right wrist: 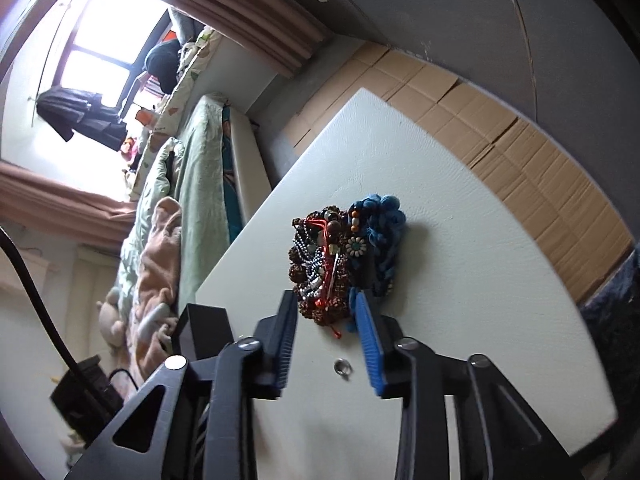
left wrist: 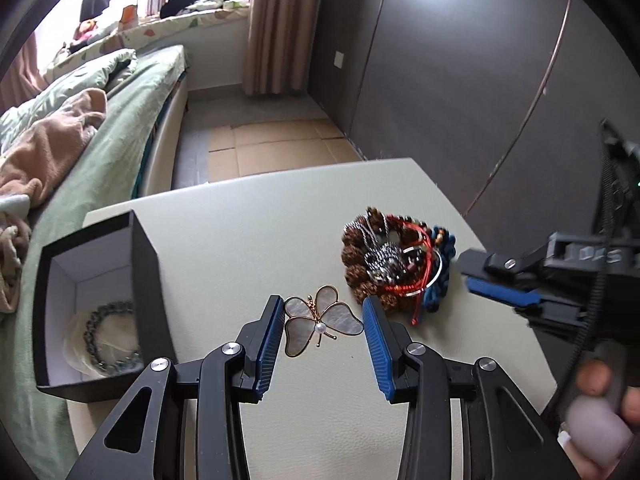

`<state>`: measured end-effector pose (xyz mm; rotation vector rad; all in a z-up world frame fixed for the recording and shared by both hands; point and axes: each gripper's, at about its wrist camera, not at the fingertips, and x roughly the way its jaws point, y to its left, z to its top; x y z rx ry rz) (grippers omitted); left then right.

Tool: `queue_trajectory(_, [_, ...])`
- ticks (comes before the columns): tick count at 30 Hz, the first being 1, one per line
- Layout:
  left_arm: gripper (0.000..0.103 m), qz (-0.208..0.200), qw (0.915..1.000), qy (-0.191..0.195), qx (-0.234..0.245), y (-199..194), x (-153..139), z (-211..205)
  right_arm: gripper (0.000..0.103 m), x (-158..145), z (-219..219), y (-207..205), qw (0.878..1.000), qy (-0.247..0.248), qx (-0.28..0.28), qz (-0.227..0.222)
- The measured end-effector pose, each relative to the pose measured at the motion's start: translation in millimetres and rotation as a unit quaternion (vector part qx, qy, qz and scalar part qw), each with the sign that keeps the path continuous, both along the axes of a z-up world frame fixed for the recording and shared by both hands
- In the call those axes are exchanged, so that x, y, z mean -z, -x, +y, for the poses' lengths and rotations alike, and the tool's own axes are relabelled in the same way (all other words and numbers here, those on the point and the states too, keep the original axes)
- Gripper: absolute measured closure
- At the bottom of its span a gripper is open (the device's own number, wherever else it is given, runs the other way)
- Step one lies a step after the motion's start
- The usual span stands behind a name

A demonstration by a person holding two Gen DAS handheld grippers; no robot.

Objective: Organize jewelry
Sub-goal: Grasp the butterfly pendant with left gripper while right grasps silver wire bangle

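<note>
A butterfly brooch (left wrist: 320, 326) with pale shell wings and a pearl lies on the cream table (left wrist: 248, 248). My left gripper (left wrist: 322, 308) is open, its fingers on either side of the brooch, not touching it. A tangled pile of bracelets and bead strings (left wrist: 394, 264) lies to the right; it also shows in the right wrist view (right wrist: 344, 260). My right gripper (right wrist: 324, 300) is open at the pile's near edge and appears in the left wrist view (left wrist: 496, 280). A small silver ring (right wrist: 343, 368) lies between its fingers.
An open black box (left wrist: 100, 308) with a white lining holds a dark bead bracelet (left wrist: 112, 336) at the table's left. A bed (left wrist: 100, 140) with green bedding is beyond the table on the left. A dark wardrobe (left wrist: 460, 80) stands on the right.
</note>
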<state>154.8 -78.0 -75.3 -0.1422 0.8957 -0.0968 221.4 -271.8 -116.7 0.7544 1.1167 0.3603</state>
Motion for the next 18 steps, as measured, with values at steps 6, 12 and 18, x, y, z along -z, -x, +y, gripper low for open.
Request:
queue_trajectory(6, [0.061, -0.008, 0.9999, 0.009, -0.006, 2, -8, 13, 0.081, 16, 0, -10, 0.999, -0.023, 0.016, 0.016])
queue_trajectory(12, [0.061, -0.013, 0.9997, 0.015, -0.012, 4, -15, 25, 0.090, 27, -4, -18, 0.998, -0.049, 0.028, 0.021])
queue_trajectory(18, [0.061, -0.016, 0.9996, 0.016, -0.014, 8, -18, 31, 0.092, 36, 0, -18, 0.996, -0.076, 0.024, 0.034])
